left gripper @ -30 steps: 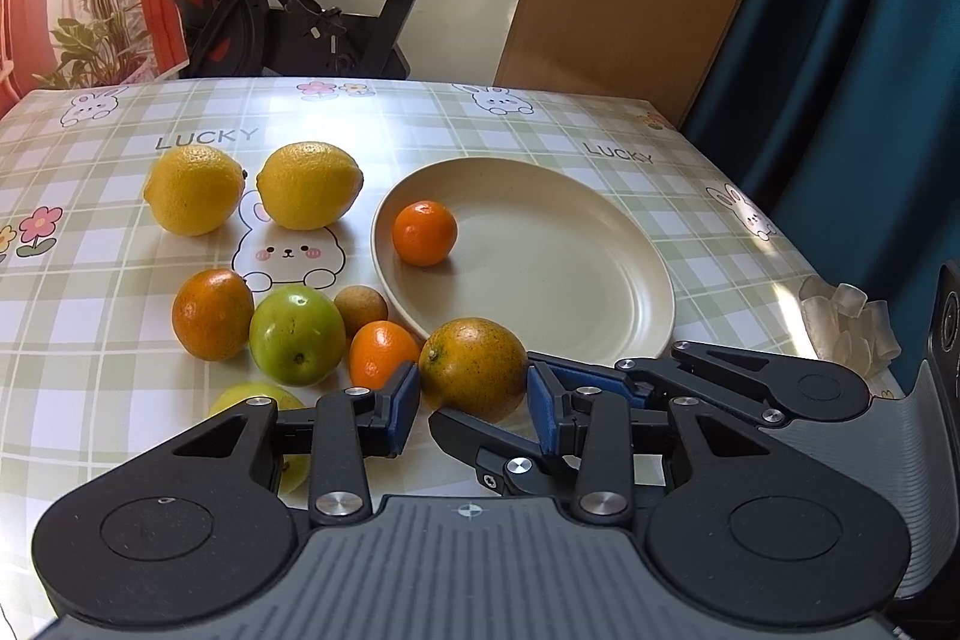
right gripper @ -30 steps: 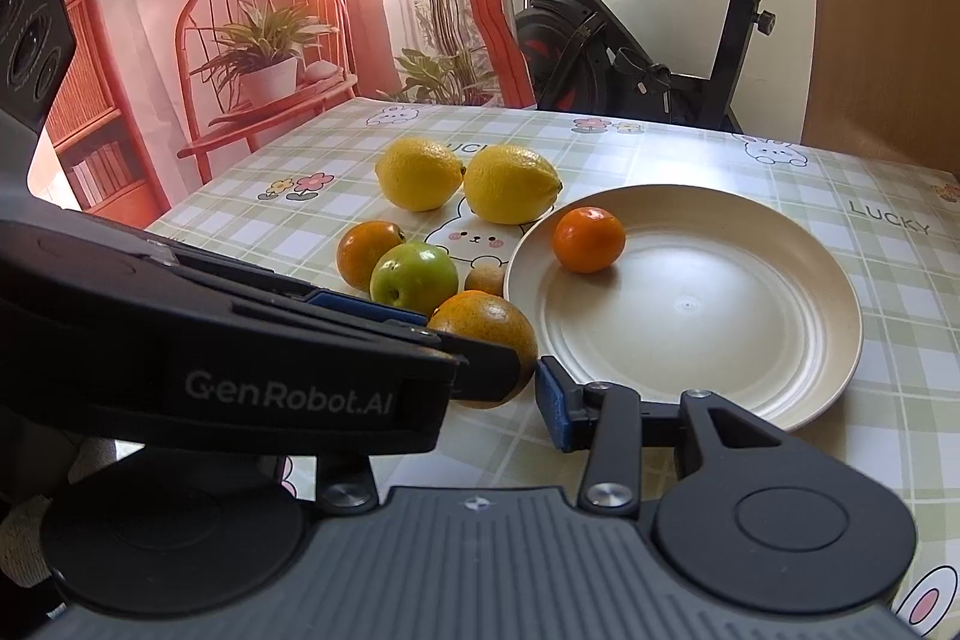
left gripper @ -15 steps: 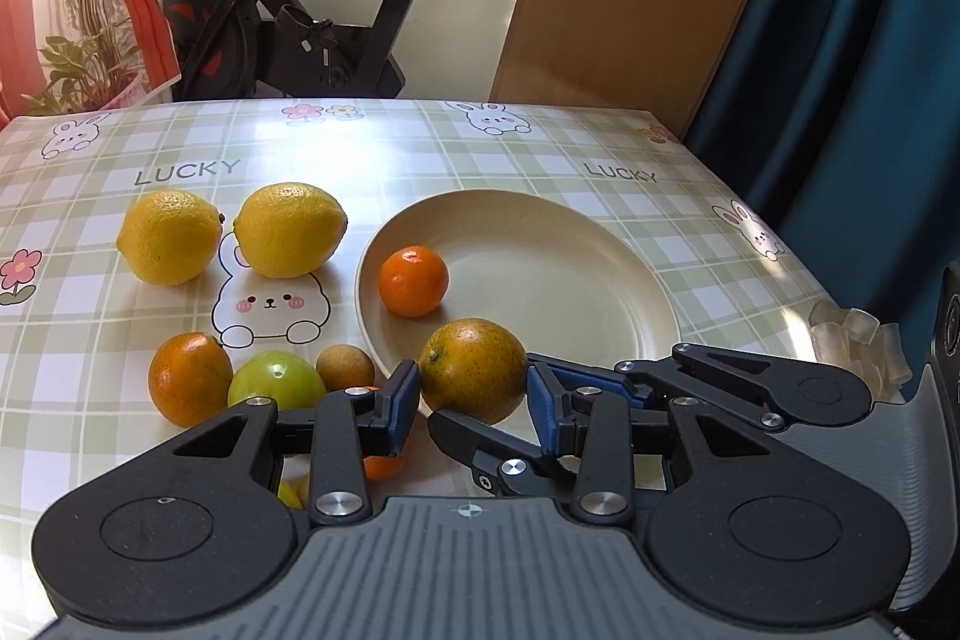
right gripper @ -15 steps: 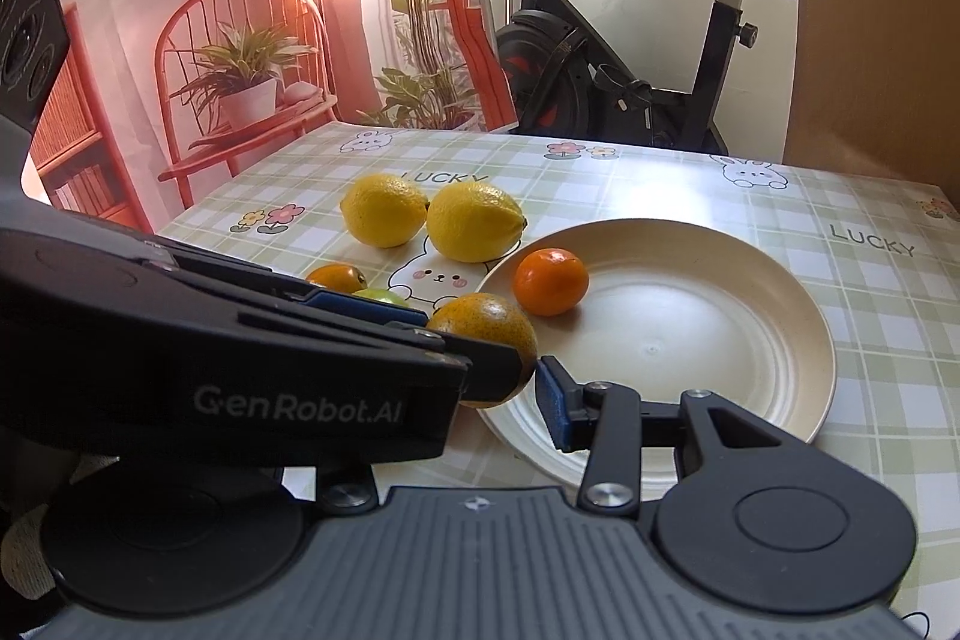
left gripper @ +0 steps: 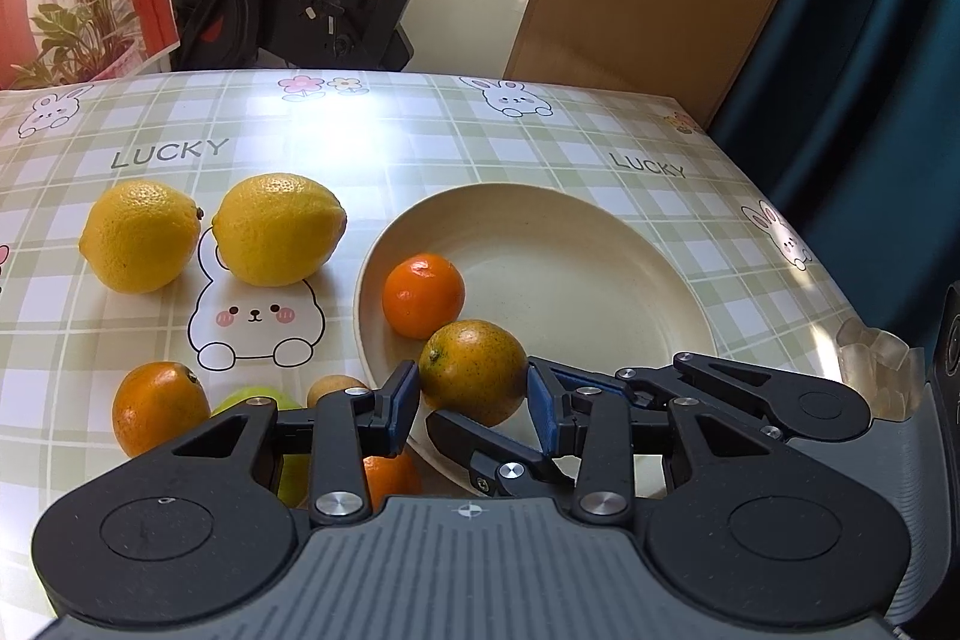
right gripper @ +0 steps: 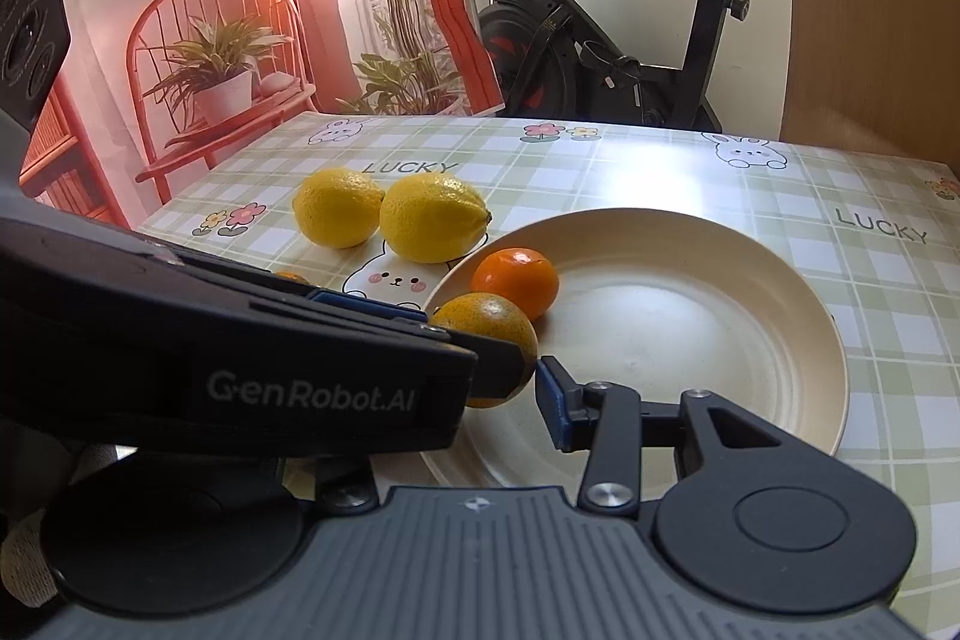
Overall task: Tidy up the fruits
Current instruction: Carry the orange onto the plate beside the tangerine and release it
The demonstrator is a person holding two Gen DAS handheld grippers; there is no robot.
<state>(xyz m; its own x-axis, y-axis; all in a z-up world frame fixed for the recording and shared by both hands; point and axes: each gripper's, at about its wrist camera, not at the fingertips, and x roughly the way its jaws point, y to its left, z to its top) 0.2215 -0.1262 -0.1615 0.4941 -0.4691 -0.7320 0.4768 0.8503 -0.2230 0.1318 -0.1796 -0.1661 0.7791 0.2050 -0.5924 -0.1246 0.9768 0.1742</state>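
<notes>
A speckled green-orange orange (left gripper: 474,370) hangs over the near left rim of the cream plate (left gripper: 600,199). My left gripper (left gripper: 473,409) is shut on it, one blue pad on each side. My right gripper (right gripper: 486,394) comes in from the right and holds the same orange (right gripper: 489,325). Its right pad lies against the fruit, and its left finger is hidden behind the left gripper. A bright tangerine (left gripper: 423,295) lies in the plate just beyond the held orange. Whether the orange rests on the plate (right gripper: 750,244) or hovers above it, I cannot tell.
Two lemons (left gripper: 141,244) (left gripper: 279,229) lie left of the plate. Nearer to me are an orange (left gripper: 159,406), a green apple (left gripper: 258,400), a small brown fruit (left gripper: 333,385) and a small orange (left gripper: 390,478) under my fingers. An exercise bike (right gripper: 600,58) stands beyond the table.
Both grippers have moved forward together with the orange, from the tablecloth beside the plate to over its rim. The loose fruits have slid closer and partly under the left gripper.
</notes>
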